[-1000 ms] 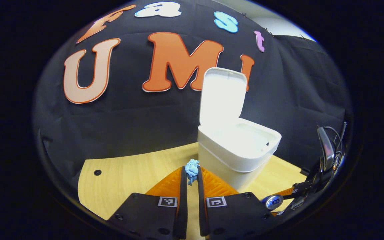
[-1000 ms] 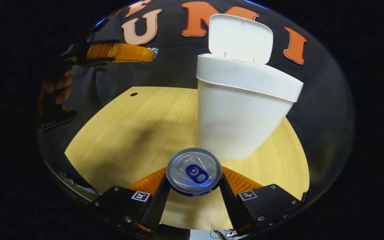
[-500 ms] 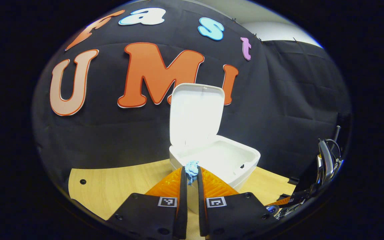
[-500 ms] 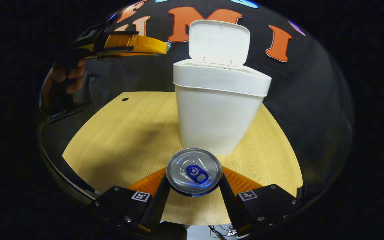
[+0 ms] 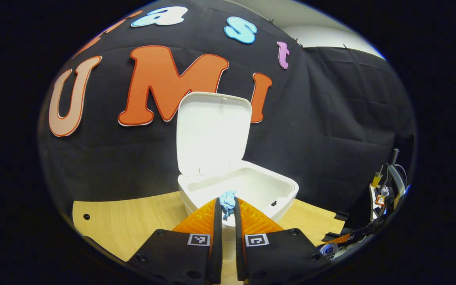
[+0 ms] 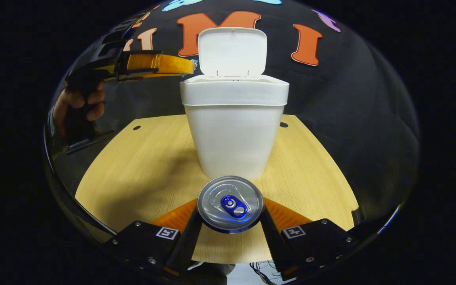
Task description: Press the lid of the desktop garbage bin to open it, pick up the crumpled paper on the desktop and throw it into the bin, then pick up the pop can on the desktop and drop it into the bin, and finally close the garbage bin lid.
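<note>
Two grippers: both loaded.
Desk: under the bin.
Bin: ahead of right gripper, lid raised.
Pop can: clamped by right gripper.
Crumpled paper: pinched by left gripper, over the bin's rim.

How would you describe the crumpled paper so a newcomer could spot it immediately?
Start at the white bin on the wooden table, its lid standing open. Just above its near rim, the left gripper pinches the crumpled paper: a small pale-blue wad, unlike the shiny round can.
</note>
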